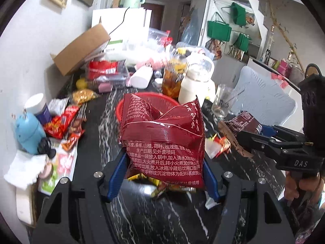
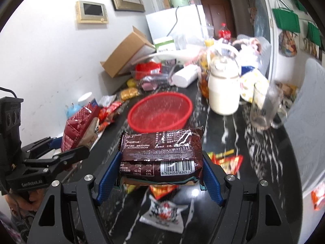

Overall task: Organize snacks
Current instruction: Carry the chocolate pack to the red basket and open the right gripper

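Note:
My left gripper (image 1: pixel 164 162) is shut on a large dark red packet (image 1: pixel 162 140) with Chinese text, held above the black marble counter, just short of the red basket (image 1: pixel 121 107). My right gripper (image 2: pixel 161 162) is shut on a brown biscuit packet (image 2: pixel 160 154) with a barcode, held in front of the empty red basket (image 2: pixel 160 111). The right gripper and its brown packet (image 1: pixel 241 124) show at the right of the left wrist view. The left gripper with the red packet (image 2: pixel 79 126) shows at the left of the right wrist view.
Small red and orange snack packets (image 2: pixel 227 160) and a white sachet (image 2: pixel 164 213) lie on the counter (image 2: pixel 254 152). More packets (image 1: pixel 61 124) lie by the wall. A milky jar (image 2: pixel 223 89), a glass mug (image 2: pixel 264 109), a tea bottle (image 1: pixel 174 73) and a cardboard box (image 1: pixel 81 48) stand behind the basket.

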Action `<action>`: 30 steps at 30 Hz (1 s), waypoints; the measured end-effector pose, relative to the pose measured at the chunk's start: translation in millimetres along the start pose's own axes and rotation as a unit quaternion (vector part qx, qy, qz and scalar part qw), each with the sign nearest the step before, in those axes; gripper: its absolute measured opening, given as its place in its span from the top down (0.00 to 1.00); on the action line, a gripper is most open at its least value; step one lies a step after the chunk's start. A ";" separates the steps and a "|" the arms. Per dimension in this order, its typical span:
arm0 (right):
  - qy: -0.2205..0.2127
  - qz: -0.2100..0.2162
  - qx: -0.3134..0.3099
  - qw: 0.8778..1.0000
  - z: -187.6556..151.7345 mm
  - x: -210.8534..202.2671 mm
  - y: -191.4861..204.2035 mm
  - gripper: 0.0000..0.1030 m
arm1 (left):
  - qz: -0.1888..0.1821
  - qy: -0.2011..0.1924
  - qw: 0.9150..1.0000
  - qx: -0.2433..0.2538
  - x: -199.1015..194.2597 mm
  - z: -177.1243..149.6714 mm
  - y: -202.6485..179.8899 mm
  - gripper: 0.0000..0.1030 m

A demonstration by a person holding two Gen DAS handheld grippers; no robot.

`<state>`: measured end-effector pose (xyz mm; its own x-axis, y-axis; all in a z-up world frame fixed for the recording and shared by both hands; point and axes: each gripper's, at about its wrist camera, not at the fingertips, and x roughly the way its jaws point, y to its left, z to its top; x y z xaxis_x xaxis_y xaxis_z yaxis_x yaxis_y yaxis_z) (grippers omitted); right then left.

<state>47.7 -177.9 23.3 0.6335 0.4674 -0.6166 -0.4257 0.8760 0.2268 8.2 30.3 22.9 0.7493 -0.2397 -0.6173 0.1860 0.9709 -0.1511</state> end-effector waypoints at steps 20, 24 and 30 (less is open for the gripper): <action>-0.036 -0.001 -0.044 0.998 88.0 37.3 -7.6 0.26 | -0.012 -0.061 0.998 0.025 32.0 85.8 9.2 0.36; -0.035 -0.007 -0.046 0.998 104.9 55.1 -13.3 0.26 | -0.014 -0.057 0.998 0.019 49.6 97.1 16.7 0.36; -0.030 -0.019 -0.057 0.998 127.1 83.4 -18.0 0.26 | -0.002 -0.054 0.998 0.015 75.4 115.7 29.9 0.36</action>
<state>190.3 -139.6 63.6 0.6859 0.4440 -0.5765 -0.4700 0.8752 0.1149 143.8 41.1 61.2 0.8119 -0.2448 -0.5299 0.2075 0.9696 -0.1299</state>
